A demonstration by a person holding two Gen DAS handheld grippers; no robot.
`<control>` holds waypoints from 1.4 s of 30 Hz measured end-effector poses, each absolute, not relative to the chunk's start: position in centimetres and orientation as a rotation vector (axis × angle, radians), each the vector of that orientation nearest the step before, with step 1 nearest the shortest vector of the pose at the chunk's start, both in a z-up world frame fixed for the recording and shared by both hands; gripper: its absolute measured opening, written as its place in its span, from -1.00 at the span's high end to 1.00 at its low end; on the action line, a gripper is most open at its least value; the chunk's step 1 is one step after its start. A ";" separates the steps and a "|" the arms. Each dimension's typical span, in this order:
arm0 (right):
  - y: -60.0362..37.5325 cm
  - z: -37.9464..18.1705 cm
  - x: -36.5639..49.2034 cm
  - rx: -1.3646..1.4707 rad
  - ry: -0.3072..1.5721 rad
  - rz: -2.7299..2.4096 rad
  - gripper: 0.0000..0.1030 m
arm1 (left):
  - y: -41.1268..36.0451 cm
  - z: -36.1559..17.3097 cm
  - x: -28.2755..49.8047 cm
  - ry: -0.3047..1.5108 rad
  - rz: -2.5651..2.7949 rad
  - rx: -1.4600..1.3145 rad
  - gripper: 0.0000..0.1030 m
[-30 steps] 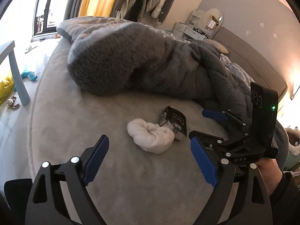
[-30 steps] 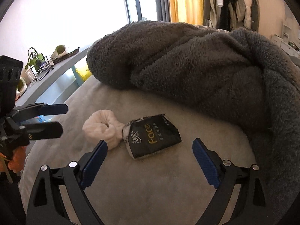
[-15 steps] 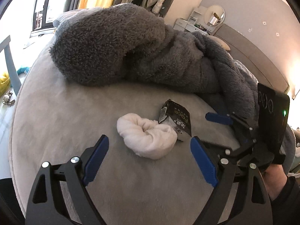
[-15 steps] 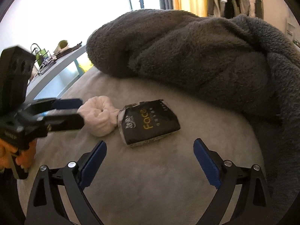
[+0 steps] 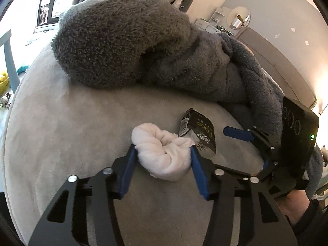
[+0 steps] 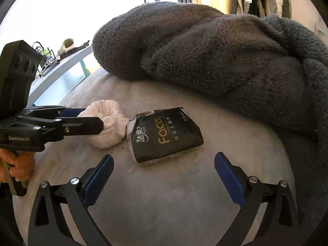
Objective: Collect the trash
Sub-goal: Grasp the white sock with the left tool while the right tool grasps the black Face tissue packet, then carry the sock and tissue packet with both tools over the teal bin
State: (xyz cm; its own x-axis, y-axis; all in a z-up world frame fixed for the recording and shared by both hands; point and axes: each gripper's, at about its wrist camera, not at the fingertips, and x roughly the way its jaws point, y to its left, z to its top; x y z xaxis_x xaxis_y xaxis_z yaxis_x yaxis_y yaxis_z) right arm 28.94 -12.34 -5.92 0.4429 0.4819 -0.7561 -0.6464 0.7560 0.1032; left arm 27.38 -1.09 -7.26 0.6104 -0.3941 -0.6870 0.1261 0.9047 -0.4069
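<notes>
A rolled white cloth bundle (image 5: 164, 157) (image 6: 108, 131) lies on the grey bed (image 5: 61, 133). My left gripper (image 5: 162, 150) (image 6: 92, 116) is closing on it, and both blue pads touch its sides. Just right of the bundle lies a black tissue packet (image 5: 202, 135) (image 6: 164, 135) printed "Face", touching the bundle. My right gripper (image 6: 164, 158) hovers close in front of the packet. Its jaws are opening wide and nothing is between them.
A thick grey fleece blanket (image 5: 143, 51) (image 6: 225, 57) is heaped behind the two items. A pale blue table (image 6: 61, 69) with a wire rack (image 6: 46, 55) stands left of the bed. A person's hand (image 6: 18, 164) holds the left gripper.
My left gripper has come down and forward around the white bundle, and its jaws have narrowed from wide apart to touching it. The right gripper has drawn slightly nearer the packet.
</notes>
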 end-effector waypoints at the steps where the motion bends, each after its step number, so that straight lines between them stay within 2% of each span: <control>1: -12.2 -5.9 29.1 -0.209 0.861 0.705 -0.93 | -1.0 -7.2 27.3 0.864 -0.309 -0.333 0.03; 18: -10.1 -7.7 32.3 -0.201 0.919 0.599 -0.93 | 4.9 -5.4 25.0 0.822 -0.268 -0.362 0.07; 19: -10.1 -7.6 32.2 -0.197 0.915 0.590 -0.89 | 5.3 -5.2 24.8 0.820 -0.264 -0.363 0.07; 20: -10.0 -7.5 32.3 -0.193 0.917 0.583 -0.64 | 5.5 -5.1 24.8 0.818 -0.261 -0.363 0.07; 21: -10.0 -7.6 32.3 -0.185 0.926 0.575 -0.49 | 5.8 -5.0 24.7 0.817 -0.259 -0.362 0.07; 42: -6.0 -3.9 28.1 -0.167 0.885 0.541 -0.47 | 8.9 -2.1 20.8 0.775 -0.215 -0.344 0.07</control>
